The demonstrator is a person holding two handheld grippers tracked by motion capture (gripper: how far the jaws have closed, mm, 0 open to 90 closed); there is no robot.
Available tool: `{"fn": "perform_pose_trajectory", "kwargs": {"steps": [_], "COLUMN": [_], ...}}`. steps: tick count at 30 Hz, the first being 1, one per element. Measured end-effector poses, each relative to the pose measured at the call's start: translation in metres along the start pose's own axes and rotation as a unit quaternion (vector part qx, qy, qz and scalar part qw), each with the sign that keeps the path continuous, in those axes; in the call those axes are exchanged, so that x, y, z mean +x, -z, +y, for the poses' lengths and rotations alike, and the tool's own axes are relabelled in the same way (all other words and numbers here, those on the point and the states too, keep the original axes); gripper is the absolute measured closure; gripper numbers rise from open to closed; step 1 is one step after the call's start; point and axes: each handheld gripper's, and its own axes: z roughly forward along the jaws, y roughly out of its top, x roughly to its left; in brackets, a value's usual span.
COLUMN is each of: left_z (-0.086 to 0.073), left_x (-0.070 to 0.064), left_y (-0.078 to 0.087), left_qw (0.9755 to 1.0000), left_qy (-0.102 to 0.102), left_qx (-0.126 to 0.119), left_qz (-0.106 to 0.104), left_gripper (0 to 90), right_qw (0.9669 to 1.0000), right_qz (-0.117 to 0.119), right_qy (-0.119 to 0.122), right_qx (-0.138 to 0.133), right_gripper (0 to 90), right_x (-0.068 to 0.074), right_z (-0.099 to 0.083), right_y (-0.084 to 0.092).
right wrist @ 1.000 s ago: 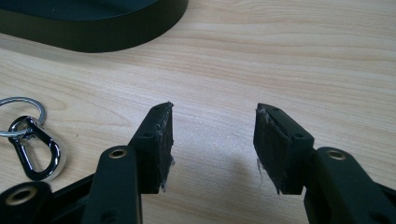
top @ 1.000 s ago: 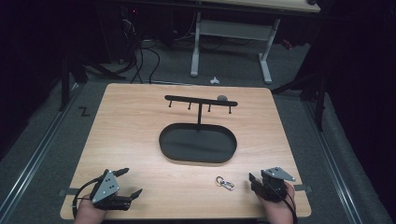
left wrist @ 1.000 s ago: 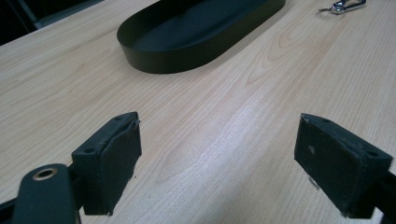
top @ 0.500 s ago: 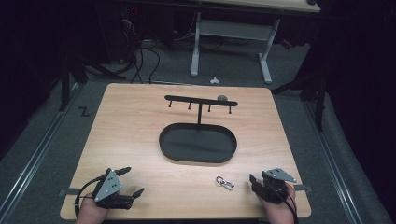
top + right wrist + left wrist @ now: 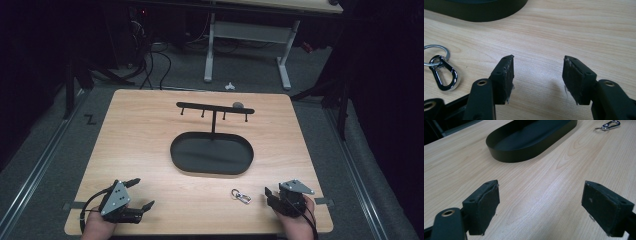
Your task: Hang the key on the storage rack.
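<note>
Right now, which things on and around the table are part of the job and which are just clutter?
In play:
- carabiner keyring, on the table just left of the right gripper, whose jaws have just been opening with nothing between them
- black hook rack standing in its oval tray
- left gripper, open

Lying about:
- small grey object behind the rack
- white piece on the floor
- cables

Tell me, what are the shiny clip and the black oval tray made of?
The clip with its ring looks like polished metal: it is silvery and mirrors the light. The oval tray is matt black with a thin, even wall, so probably painted metal, though it could be plastic. Both lie on the table, whose pale grain looks like wood or a wood-look laminate.
</note>
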Motion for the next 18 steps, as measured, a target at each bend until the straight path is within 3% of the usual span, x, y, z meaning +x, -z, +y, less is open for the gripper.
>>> {"fn": "perform_pose_trajectory", "kwargs": {"steps": [3, 8, 11, 18], "left_z": [0.0, 0.0, 0.0, -0.001], "left_x": [0.0, 0.0, -0.001, 0.0], "left_y": [0.0, 0.0, 0.0, 0.001], "left_qw": [1.0, 1.0, 1.0, 1.0], "left_qy": [-0.001, -0.002, -0.002, -0.001], "left_qx": [0.0, 0.002, 0.002, 0.002], "left_qz": [0.0, -0.002, -0.002, -0.002], "left_gripper": [15.3, 15.3, 15.3, 15.3], "right_qw": [0.9997, 0.9996, 0.9991, 0.9972], "right_qz": [-0.004, -0.005, -0.009, 0.002], "right_qy": [0.021, 0.022, 0.038, 0.066], "right_qx": [0.013, 0.018, 0.018, 0.035], "right_gripper": [41.9, 39.1, 39.1, 39.2], "right_x": [0.002, 0.005, 0.008, 0.015], "right_z": [0.002, 0.006, 0.009, 0.015], "right_y": [-0.002, 0.001, 0.002, 0.004]}}
